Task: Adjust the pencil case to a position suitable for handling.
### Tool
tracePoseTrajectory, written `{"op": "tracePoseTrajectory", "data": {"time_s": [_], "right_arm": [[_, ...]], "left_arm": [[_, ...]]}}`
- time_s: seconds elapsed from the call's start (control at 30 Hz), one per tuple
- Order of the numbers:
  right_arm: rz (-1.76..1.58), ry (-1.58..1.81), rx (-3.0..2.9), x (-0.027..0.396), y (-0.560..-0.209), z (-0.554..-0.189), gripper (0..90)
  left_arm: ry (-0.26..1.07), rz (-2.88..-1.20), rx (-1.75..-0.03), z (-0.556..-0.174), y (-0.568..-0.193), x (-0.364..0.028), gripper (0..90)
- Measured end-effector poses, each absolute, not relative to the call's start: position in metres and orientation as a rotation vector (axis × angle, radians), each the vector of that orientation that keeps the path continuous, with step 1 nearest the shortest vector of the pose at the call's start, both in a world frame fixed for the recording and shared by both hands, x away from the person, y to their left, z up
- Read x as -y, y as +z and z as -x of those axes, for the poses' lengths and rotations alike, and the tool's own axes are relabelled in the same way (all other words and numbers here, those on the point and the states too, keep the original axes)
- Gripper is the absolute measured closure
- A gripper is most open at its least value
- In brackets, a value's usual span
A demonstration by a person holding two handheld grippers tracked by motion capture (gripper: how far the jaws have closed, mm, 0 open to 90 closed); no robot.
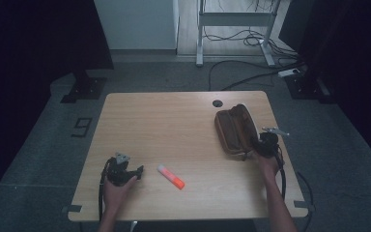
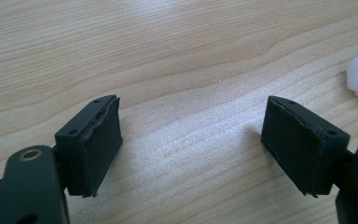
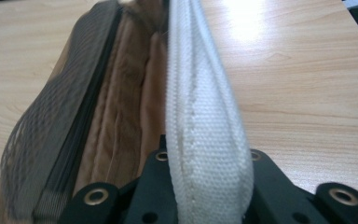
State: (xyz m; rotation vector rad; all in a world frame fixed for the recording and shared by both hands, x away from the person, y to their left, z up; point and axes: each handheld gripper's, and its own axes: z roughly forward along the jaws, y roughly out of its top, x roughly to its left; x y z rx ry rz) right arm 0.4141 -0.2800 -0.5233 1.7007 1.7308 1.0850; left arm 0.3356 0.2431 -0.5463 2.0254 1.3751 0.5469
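Right gripper (image 3: 205,186): clamping its jaws on the pale edge of the brown pouch (image 1: 235,129).
Pouch: lying unzipped at the table's (image 1: 174,121) 3 o'clock side.
Left gripper (image 2: 191,149): resting wide apart over bare wood at 7 o'clock.
Orange-capped marker (image 1: 170,176): lying at 6 o'clock.

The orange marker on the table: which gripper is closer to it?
Left. The left gripper rests open just beside the marker; the right gripper is across the table, shut on the brown pouch.
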Motion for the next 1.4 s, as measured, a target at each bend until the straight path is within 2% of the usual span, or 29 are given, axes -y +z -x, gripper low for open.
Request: {"op": "tracePoseTrajectory", "data": {"time_s": [0.5,0.8,1.4], "right_arm": [[-1.701,1.232,-1.670,0.290,-0.526,-0.400,84.3],[-1.648,1.323,-1.654,0.292,-0.512,-0.384,84.4],[-1.500,1.385,-1.769,0.273,-0.499,-0.368,84.3]], "left_arm": [[0.546,-2.024,-1.376,-0.336,-0.546,-0.243,19.8],[0.546,-2.025,-1.376,-0.336,-0.546,-0.243,19.8],[0.545,-2.026,-1.372,-0.336,-0.546,-0.243,19.7]]}}
